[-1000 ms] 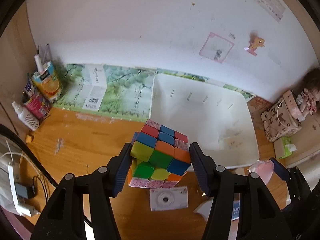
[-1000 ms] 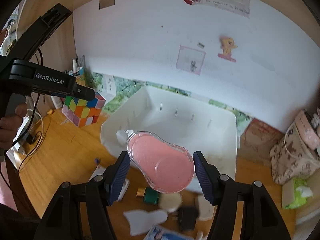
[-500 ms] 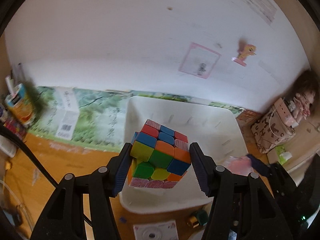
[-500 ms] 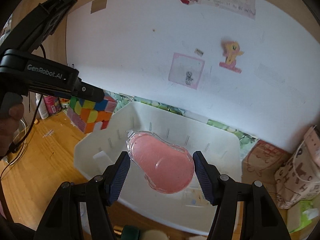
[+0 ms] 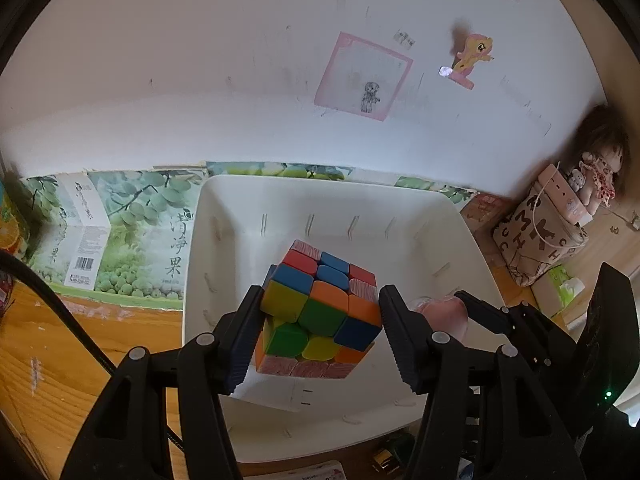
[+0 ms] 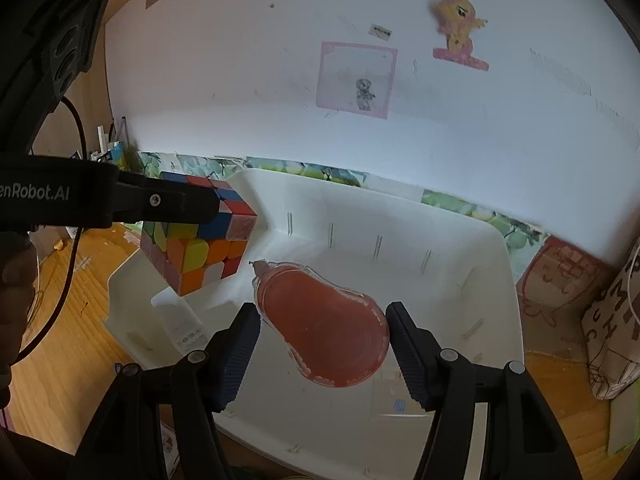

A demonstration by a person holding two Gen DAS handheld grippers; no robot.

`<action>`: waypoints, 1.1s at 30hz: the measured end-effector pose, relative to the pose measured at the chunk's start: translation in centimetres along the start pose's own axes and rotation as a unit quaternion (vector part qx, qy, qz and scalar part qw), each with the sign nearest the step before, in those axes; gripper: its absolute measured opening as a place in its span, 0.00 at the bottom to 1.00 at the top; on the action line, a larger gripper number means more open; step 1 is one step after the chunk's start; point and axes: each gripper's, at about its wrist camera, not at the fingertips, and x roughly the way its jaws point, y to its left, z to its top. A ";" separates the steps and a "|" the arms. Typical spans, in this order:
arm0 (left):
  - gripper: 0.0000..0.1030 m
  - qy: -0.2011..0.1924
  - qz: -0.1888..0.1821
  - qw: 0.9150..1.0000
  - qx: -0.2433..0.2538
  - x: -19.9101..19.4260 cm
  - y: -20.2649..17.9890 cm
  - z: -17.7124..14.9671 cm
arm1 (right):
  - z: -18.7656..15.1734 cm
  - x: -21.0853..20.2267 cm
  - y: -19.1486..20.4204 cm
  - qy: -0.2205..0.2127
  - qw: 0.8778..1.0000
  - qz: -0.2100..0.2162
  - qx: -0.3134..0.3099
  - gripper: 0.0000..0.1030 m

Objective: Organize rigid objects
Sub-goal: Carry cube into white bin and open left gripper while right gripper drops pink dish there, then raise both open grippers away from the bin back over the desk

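Sitting on the wooden desk against the wall, the white bin [image 5: 472,248] is taking up the middle of both views, its floor bare apart from a paper label near the front left corner. Hanging over the bin's left half, the cube [image 5: 320,312] is being clamped by the left gripper [image 5: 320,332], whose pads are pressing flat on two opposite faces, spread about a cube's width; the cube is sitting slightly rotated, one corner pointing down. It is looking stiff and light, with smooth plastic faces that are likely slippery, so flat faces rather than corners are probably the safest place to hold it, and a short drop should not be hurting it. Hovering over the bin's middle and right, the tape dispenser [image 6: 324,328] is being held by the right gripper [image 6: 322,344], jaws closed on the wide round end while the narrow tip is pointing toward the bin's back left. Its clear, pear-shaped shell is seeming hard, light and glossy, so the curved sides may be slipping under a loose squeeze.
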 end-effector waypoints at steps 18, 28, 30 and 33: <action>0.78 -0.091 -0.001 0.996 -0.024 -7.5 -0.1 0.5 | 1.5 -5.5 -0.4 -0.050 0.998 -0.037 0.027 0.79; 0.80 -0.163 -0.009 0.986 -0.013 -15.0 -1.0 -1.2 | 1.6 -13.5 0.0 -0.123 0.988 -0.081 0.040 0.80; 0.83 -0.176 -0.011 0.984 -0.006 -16.3 -1.3 -1.7 | 1.4 -14.7 0.3 -0.134 0.986 -0.089 0.042 0.80; 0.84 -0.191 -0.015 0.981 0.000 -17.8 -1.5 -2.5 | 0.8 -16.8 0.7 -0.151 0.982 -0.102 0.047 0.80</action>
